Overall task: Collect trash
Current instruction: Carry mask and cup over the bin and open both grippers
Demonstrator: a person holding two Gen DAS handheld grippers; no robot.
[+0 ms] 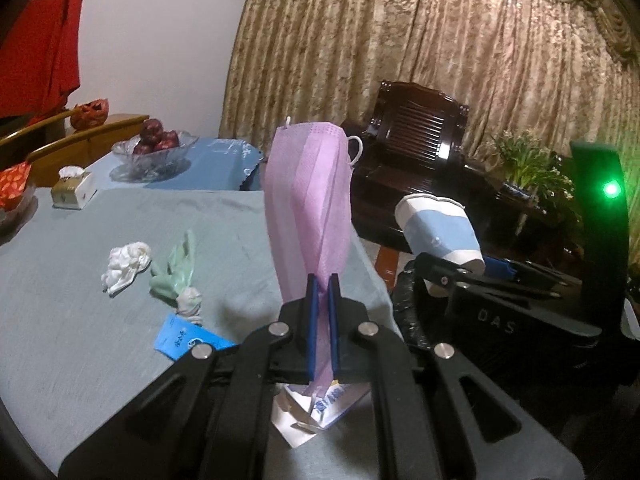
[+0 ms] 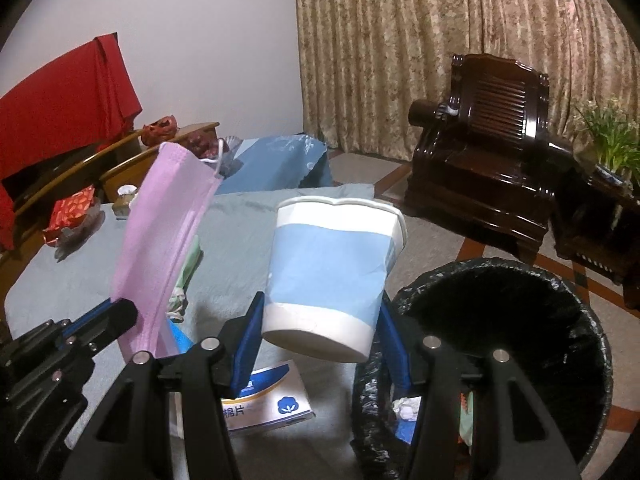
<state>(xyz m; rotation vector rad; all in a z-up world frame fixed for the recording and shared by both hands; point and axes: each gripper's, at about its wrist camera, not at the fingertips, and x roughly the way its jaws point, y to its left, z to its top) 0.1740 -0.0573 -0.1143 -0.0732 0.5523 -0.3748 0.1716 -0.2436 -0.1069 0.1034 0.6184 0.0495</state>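
Note:
My left gripper (image 1: 322,284) is shut on a pink face mask (image 1: 307,200), which stands up from its blue pads above the grey-blue tablecloth (image 1: 80,280). My right gripper (image 2: 320,312) is shut on a white and light-blue paper cup (image 2: 332,276), held upright just left of the bin. The black-lined trash bin (image 2: 560,320) stands off the table's right edge, with some trash inside. In the left wrist view the cup (image 1: 440,228) and bin rim (image 1: 408,304) show to the right. In the right wrist view the mask (image 2: 164,240) hangs at the left.
On the cloth lie a crumpled white tissue (image 1: 126,264), a green twisted wrapper (image 1: 176,272), a blue packet (image 1: 188,340) and a white cotton-pad box (image 2: 264,400). A tissue box (image 1: 74,188) and fruit bowl (image 1: 154,148) stand farther back. A dark wooden armchair (image 2: 488,152) stands beyond.

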